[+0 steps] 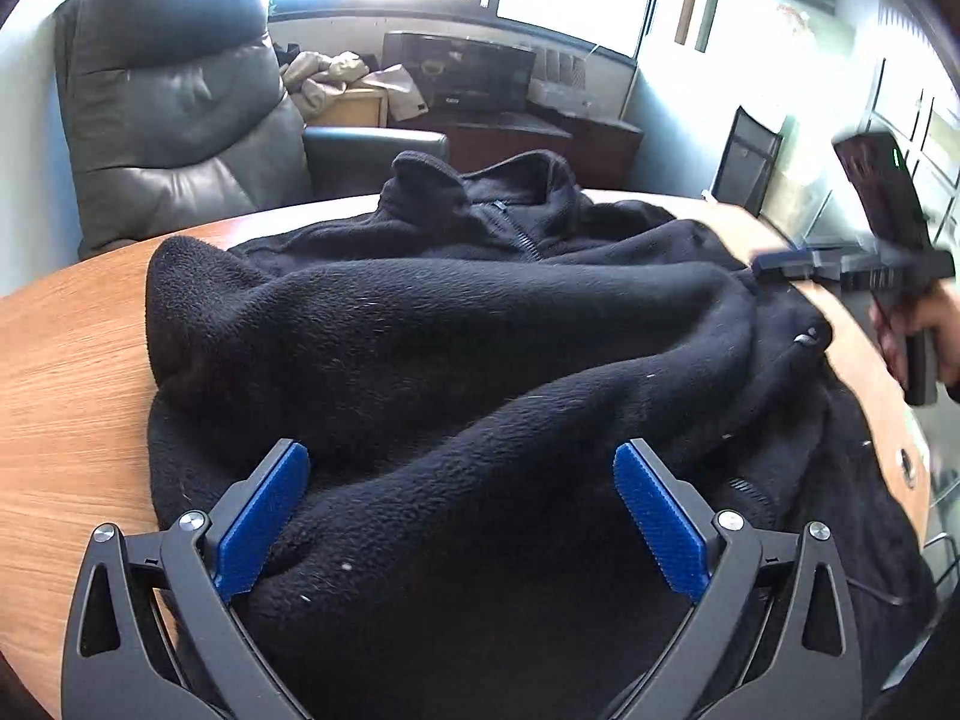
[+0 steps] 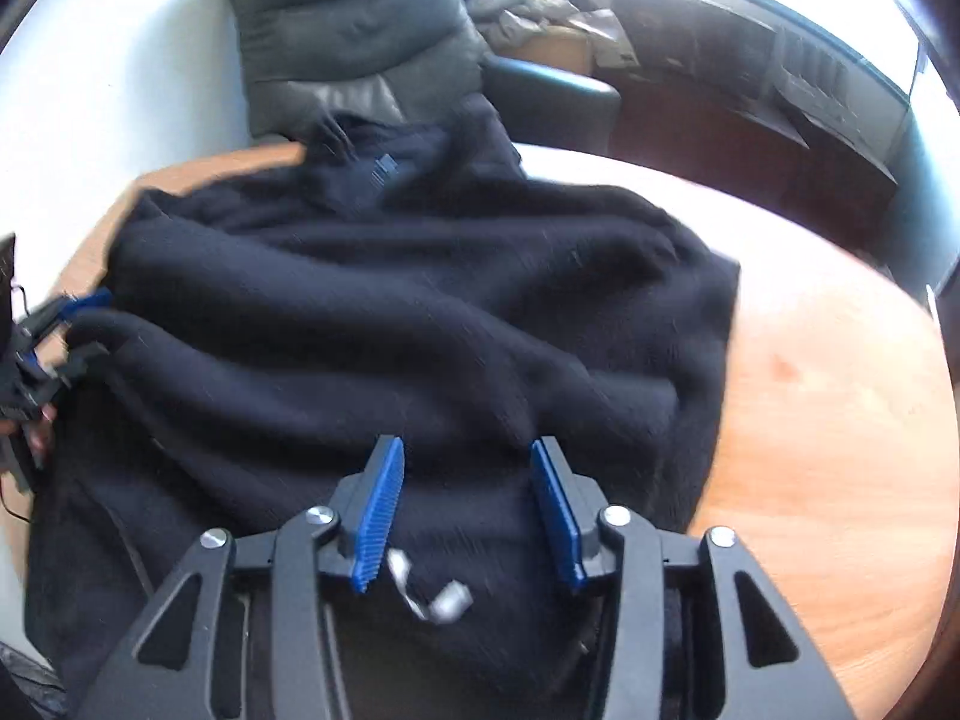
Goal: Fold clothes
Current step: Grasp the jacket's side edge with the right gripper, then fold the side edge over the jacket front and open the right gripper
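Blue pads of the left gripper [image 1: 461,510] stand wide apart over the near hem of the black fleece jacket [image 1: 468,324], clamping nothing, and the right gripper [image 2: 467,510] hangs with its jaws partly apart above the same hem near a white zip pull [image 2: 444,597], also empty. To fold well, I judge each gripper should pinch only a thin edge of the hem at matching points, then lift evenly so the cloth carries over without bunching. Thick and soft, the jacket lies rumpled in heavy ridges across the round wooden table [image 1: 66,360], collar [image 1: 480,180] towards the grey armchair [image 1: 174,102]
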`<state>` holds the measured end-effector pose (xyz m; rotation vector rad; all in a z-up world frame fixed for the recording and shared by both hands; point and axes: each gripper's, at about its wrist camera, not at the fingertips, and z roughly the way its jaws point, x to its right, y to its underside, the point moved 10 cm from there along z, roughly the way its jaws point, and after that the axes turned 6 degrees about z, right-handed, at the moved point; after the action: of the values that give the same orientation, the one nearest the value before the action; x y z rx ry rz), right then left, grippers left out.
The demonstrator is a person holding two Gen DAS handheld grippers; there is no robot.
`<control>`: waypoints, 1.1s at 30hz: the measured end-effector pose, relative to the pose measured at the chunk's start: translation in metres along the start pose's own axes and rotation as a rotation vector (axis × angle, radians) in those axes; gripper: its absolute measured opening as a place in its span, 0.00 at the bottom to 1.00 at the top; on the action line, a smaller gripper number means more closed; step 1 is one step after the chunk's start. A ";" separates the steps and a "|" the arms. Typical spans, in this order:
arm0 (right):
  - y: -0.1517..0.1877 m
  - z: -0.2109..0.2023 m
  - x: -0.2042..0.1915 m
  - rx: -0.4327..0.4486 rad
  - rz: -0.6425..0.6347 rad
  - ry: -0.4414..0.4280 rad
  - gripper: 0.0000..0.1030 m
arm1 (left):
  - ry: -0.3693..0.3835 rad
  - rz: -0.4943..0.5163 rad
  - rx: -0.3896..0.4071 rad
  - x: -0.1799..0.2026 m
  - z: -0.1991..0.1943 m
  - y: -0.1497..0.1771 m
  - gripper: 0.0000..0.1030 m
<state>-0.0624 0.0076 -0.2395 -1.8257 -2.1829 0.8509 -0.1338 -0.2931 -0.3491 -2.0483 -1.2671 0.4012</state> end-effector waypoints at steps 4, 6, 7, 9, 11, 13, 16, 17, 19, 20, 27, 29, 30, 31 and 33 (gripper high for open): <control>-0.073 -0.008 -0.095 0.087 -0.121 -0.282 0.83 | -0.037 -0.008 0.004 -0.001 0.003 0.000 1.00; -0.103 0.016 -0.148 0.055 -0.186 -0.424 0.83 | -0.045 -0.016 0.018 0.000 -0.001 -0.003 1.00; -0.114 0.031 -0.173 0.026 -0.218 -0.486 0.83 | -0.043 -0.018 0.034 0.001 -0.006 -0.006 1.00; -0.125 0.072 -0.212 -0.080 -0.274 -0.569 0.83 | -0.054 -0.023 0.042 0.002 -0.010 -0.005 1.00; -0.124 0.109 -0.239 -0.193 -0.296 -0.624 0.82 | -0.047 -0.045 0.027 0.003 -0.006 0.003 1.00; -0.123 0.143 -0.255 -0.271 -0.289 -0.647 0.81 | -0.058 -0.031 0.034 0.004 -0.005 0.010 1.00; -0.112 0.176 -0.266 -0.387 -0.273 -0.674 0.75 | -0.068 -0.004 0.043 0.006 -0.005 0.014 1.00; -0.106 0.182 -0.267 -0.410 -0.289 -0.669 0.67 | -0.065 -0.008 0.048 0.005 -0.006 0.013 1.00; -0.097 0.183 -0.270 -0.428 -0.332 -0.669 0.33 | -0.052 -0.029 0.054 0.001 -0.007 0.014 1.00; -0.094 0.177 -0.272 -0.429 -0.350 -0.687 0.12 | -0.045 -0.040 0.057 -0.001 -0.008 0.014 1.00; -0.130 0.118 -0.268 -0.207 -0.335 -0.727 0.09 | -0.064 -0.027 0.069 -0.005 -0.014 0.017 1.00; -0.124 0.130 -0.255 -0.210 -0.318 -0.677 0.10 | -0.064 -0.029 0.059 -0.007 -0.014 0.022 1.00; -0.116 0.140 -0.249 -0.229 -0.319 -0.641 0.10 | -0.068 -0.031 0.046 -0.009 -0.014 0.026 1.00; -0.108 0.150 -0.242 -0.248 -0.318 -0.605 0.10 | -0.074 -0.027 0.041 -0.010 -0.015 0.030 1.00; -0.098 0.163 -0.226 -0.251 -0.299 -0.550 0.17 | -0.073 -0.027 0.028 -0.011 -0.017 0.037 1.00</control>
<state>-0.1703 -0.2658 -0.2716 -1.4072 -2.9224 1.1552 -0.1044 -0.3206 -0.3634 -2.0078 -1.3235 0.4820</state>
